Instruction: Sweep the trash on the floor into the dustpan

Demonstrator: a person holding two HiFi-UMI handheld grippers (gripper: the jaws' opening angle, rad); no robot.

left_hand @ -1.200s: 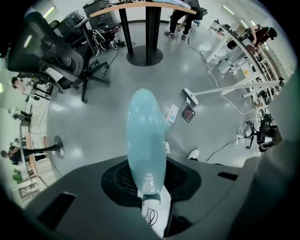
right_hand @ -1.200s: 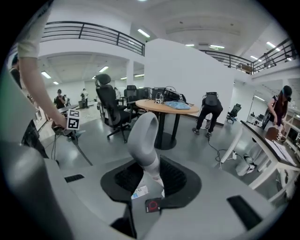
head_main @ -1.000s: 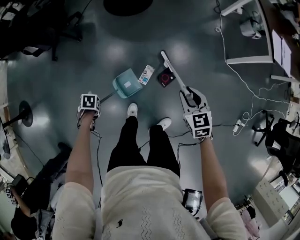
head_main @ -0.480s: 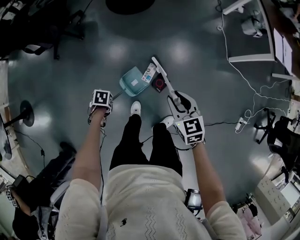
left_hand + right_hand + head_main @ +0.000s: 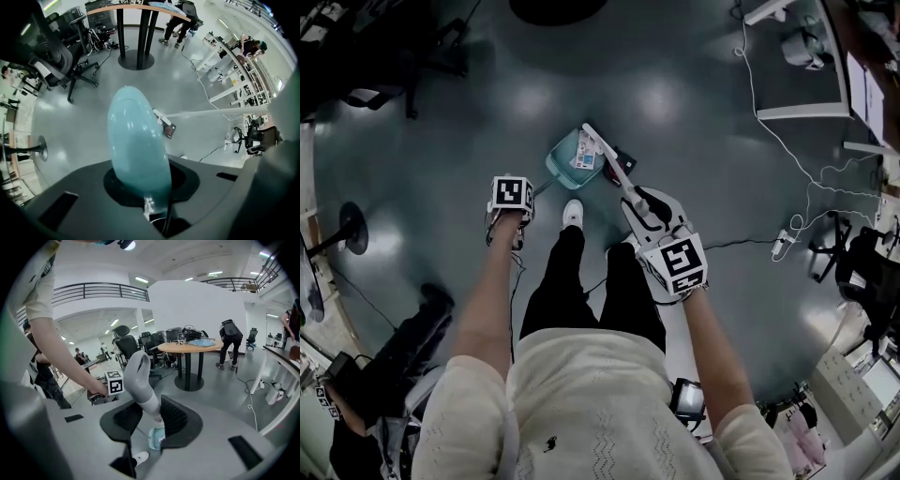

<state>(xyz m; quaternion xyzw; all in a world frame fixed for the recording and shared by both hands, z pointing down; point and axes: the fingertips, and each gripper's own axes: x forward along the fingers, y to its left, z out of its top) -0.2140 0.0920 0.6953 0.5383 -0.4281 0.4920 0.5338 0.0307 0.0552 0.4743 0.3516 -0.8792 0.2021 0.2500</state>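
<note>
Beside the dustpan (image 5: 567, 161), whose handle the left gripper (image 5: 140, 180) clamps, trash (image 5: 169, 131) lies by the broom (image 5: 609, 161) that the right gripper (image 5: 151, 414) grips.

Teal dustpan (image 5: 562, 165), pale grey broom handle (image 5: 140, 377), black packet (image 5: 169, 131) with red ring

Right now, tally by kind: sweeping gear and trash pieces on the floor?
dustpan: 1
broom: 1
trash packets: 2, a white-blue packet and a dark packet
Total: 4
</note>
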